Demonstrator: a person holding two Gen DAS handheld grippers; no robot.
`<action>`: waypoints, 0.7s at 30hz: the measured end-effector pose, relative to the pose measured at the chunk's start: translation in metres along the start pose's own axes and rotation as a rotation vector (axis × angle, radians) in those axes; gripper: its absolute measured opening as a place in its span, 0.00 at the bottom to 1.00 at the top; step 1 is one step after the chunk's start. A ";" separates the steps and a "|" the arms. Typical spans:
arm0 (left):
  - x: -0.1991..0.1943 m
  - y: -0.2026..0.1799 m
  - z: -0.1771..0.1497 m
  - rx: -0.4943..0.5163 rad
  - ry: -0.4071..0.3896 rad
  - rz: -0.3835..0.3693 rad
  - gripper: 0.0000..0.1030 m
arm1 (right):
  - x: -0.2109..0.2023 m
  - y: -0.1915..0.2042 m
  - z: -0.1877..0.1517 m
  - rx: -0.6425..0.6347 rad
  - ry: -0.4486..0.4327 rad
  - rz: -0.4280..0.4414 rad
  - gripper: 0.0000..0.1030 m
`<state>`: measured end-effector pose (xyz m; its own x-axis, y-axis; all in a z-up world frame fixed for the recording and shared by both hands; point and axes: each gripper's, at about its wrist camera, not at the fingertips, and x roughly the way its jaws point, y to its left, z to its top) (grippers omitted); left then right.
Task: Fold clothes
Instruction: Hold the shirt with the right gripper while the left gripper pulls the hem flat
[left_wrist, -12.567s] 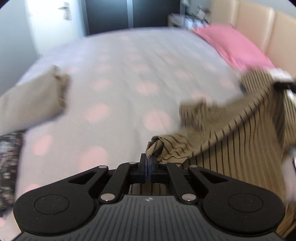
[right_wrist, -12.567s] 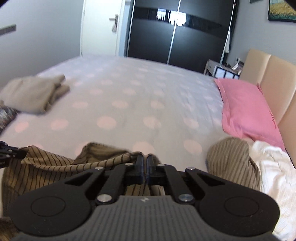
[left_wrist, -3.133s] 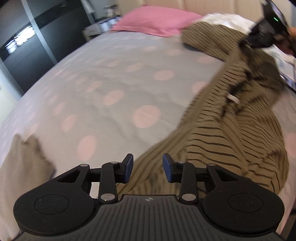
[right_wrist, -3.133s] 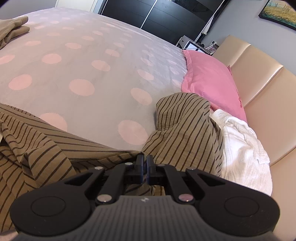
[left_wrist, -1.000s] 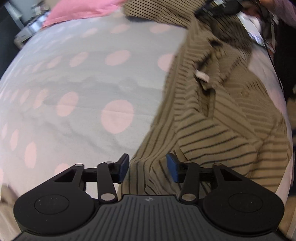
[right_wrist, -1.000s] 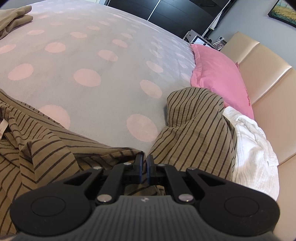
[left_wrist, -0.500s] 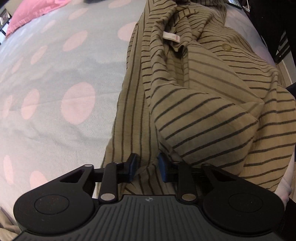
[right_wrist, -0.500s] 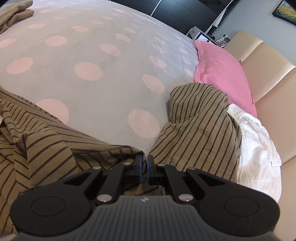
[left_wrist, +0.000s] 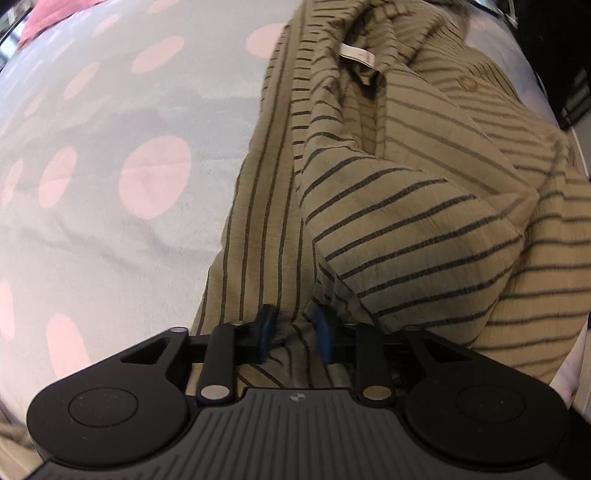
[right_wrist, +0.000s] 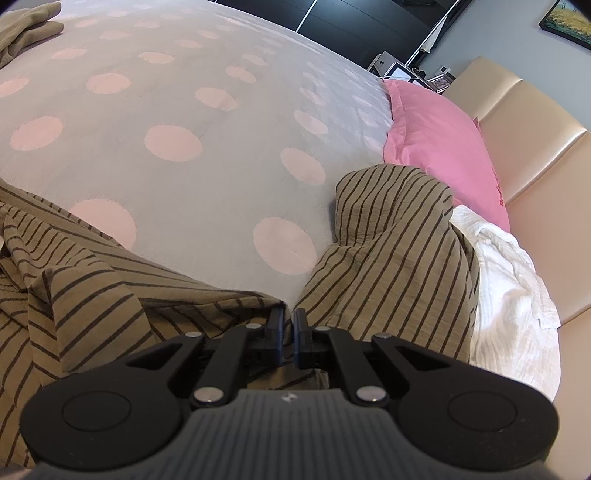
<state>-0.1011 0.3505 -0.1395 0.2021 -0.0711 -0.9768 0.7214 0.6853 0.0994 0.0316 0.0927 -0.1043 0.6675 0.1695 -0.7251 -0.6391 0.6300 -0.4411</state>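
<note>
An olive-brown striped shirt (left_wrist: 424, 206) lies spread and rumpled on the bed, collar label and a button showing. My left gripper (left_wrist: 293, 334) is low over its near edge, jaws partly closed around a ridge of the fabric, a gap still between the pads. In the right wrist view the same striped shirt (right_wrist: 391, 258) runs from the left to a raised sleeve by the pillow. My right gripper (right_wrist: 289, 328) is shut on the shirt's edge.
The bed cover (right_wrist: 177, 110) is grey with pink dots. A pink pillow (right_wrist: 439, 144) and a white garment (right_wrist: 509, 288) lie against the beige headboard (right_wrist: 535, 147). A folded beige garment (right_wrist: 26, 26) sits at the far left.
My left gripper has dropped closer onto the shirt's near edge and its jaws have narrowed around a fold. My right gripper stays shut on the shirt, nearly still.
</note>
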 end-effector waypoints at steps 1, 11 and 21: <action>-0.001 -0.002 -0.002 -0.017 -0.007 0.011 0.05 | 0.000 0.000 0.000 -0.002 -0.002 -0.001 0.05; -0.074 0.006 -0.032 -0.321 -0.217 0.150 0.00 | -0.013 -0.005 0.003 0.004 -0.048 -0.009 0.05; -0.160 0.014 -0.036 -0.632 -0.418 0.344 0.00 | -0.056 -0.015 0.013 0.078 -0.183 -0.021 0.03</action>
<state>-0.1477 0.3974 0.0118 0.6627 0.0386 -0.7479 0.0922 0.9869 0.1326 0.0092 0.0835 -0.0504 0.7435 0.2862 -0.6043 -0.5972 0.6908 -0.4076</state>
